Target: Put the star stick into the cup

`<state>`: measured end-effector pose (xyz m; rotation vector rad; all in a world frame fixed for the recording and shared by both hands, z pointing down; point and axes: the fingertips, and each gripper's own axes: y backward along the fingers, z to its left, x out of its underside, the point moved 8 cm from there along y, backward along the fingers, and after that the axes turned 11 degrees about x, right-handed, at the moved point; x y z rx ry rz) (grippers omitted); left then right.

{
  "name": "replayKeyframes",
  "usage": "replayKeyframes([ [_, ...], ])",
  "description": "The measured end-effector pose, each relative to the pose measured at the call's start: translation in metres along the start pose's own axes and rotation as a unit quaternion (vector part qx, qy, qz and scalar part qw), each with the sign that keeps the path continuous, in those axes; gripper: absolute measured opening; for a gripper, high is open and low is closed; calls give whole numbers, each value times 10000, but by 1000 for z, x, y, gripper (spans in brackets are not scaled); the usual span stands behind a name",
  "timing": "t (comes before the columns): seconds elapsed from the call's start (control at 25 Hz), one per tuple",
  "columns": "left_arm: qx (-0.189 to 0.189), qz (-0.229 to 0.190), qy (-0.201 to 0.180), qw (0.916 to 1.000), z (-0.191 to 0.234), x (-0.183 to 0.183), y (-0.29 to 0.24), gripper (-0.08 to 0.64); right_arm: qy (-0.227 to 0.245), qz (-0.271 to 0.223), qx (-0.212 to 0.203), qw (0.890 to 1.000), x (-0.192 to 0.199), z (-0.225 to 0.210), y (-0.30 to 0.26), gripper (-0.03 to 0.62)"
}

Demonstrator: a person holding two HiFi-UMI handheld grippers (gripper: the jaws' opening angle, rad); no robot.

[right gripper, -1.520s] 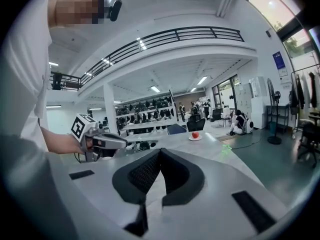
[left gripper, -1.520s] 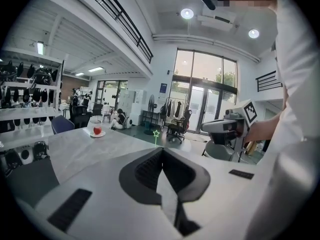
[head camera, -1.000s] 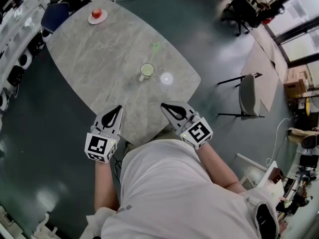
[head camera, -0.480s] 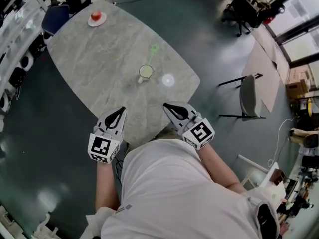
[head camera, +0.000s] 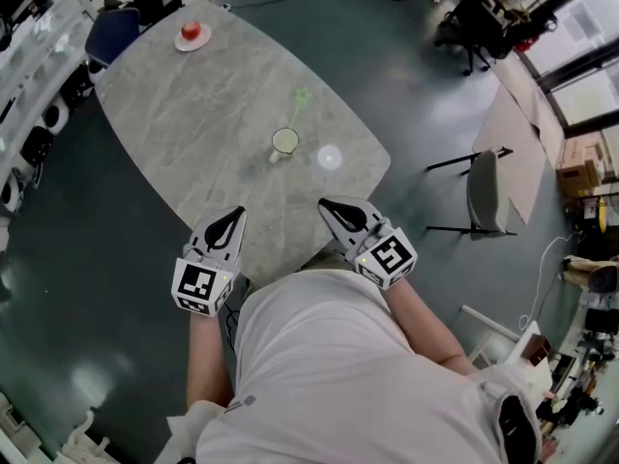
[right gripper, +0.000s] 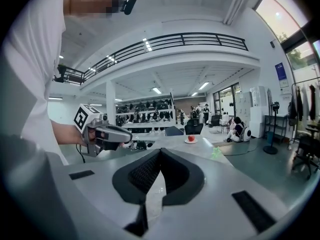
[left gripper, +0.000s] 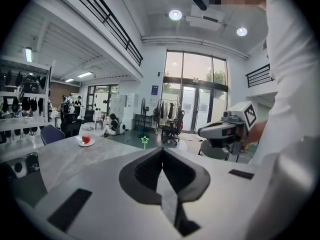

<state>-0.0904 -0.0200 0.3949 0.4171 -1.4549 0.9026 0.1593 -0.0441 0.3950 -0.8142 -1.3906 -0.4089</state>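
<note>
A pale cup (head camera: 284,141) stands on the grey marble table (head camera: 193,114), right of its middle. The green star stick (head camera: 302,98) lies on the tabletop just beyond the cup. It shows as a small green star (left gripper: 145,140) in the left gripper view and as a green star (right gripper: 216,153) in the right gripper view. My left gripper (head camera: 232,213) and right gripper (head camera: 326,204) hover over the table's near edge, well short of the cup. Both are shut with nothing between their jaws. The cup is hidden in both gripper views.
A red apple on a small plate (head camera: 191,33) sits at the table's far end. A bright round light patch (head camera: 329,156) lies beside the cup. A grey chair (head camera: 481,187) stands on the floor to the right. Shelves line the left wall.
The head view has shifted a little. Both grippers stay shut over the table's near edge, and the cup and star stick have not moved.
</note>
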Motion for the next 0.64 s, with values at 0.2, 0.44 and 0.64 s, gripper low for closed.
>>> replayKeyframes([
  [0.2, 0, 31, 51, 10000, 0, -1, -2, 2, -134, -22, -15, 9999, -1, -5, -3, 9],
  [0.44, -37, 40, 93, 9999, 3, 1, 0, 2, -235, 3, -67, 9997, 2, -4, -8, 9],
  [0.64, -20, 42, 151, 9999, 2, 4, 1, 2, -322, 3, -91, 9994, 3, -4, -10, 9],
])
